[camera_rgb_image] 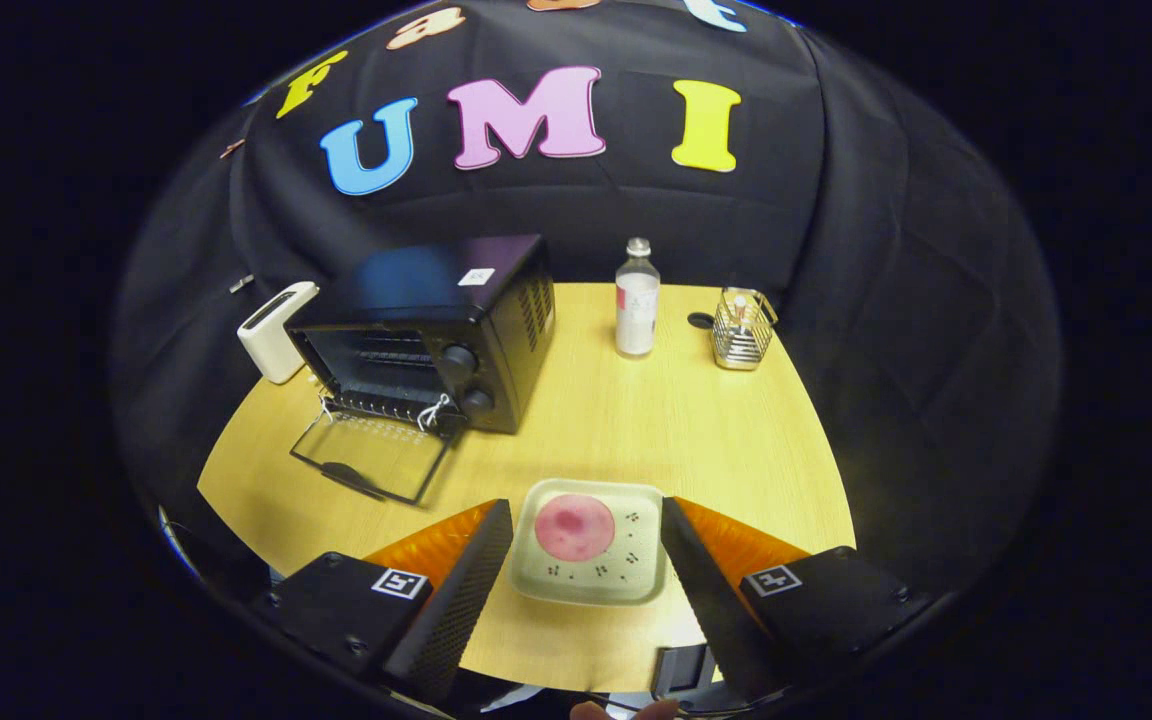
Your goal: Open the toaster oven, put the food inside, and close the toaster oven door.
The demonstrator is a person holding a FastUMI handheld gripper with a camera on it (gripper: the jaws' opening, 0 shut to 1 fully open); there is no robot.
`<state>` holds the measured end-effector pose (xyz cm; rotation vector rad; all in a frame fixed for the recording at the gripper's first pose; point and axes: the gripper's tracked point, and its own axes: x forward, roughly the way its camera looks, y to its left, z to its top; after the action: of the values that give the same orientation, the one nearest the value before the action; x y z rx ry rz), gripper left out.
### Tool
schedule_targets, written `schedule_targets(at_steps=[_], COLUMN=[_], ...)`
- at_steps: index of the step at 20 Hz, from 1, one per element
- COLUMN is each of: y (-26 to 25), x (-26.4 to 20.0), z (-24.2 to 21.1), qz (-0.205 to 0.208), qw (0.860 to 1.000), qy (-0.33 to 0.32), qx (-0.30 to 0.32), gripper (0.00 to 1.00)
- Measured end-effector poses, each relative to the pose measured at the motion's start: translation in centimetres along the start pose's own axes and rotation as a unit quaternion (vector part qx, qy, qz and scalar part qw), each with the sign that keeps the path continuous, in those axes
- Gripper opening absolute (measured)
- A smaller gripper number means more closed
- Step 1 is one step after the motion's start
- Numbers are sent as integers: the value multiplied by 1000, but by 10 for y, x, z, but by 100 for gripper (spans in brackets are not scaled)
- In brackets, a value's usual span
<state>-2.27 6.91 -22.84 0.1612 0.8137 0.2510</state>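
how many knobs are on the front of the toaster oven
2. Both sit on the panel beside the opening of the toaster oven, whose door lies open: the upper knob and the lower knob just beneath it. The gripper is open around the plate.

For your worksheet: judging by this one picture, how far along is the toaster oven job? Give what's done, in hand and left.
Done: the toaster oven door is folded down open. In hand: the gripper is open, its fingers either side of the plate carrying the pink food, not visibly pressing it. Left: grip the plate, put it inside, close the door.
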Motion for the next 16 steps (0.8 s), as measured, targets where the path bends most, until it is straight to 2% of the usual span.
schedule_targets(at_steps=[7,13,16], y=[-47,-75,-78], x=[36,65,82], z=[-41,-80,-88], qz=[29,35,38], qw=[994,978,970], qy=[104,192,218], qx=[36,70,96], gripper=[100,98,93])
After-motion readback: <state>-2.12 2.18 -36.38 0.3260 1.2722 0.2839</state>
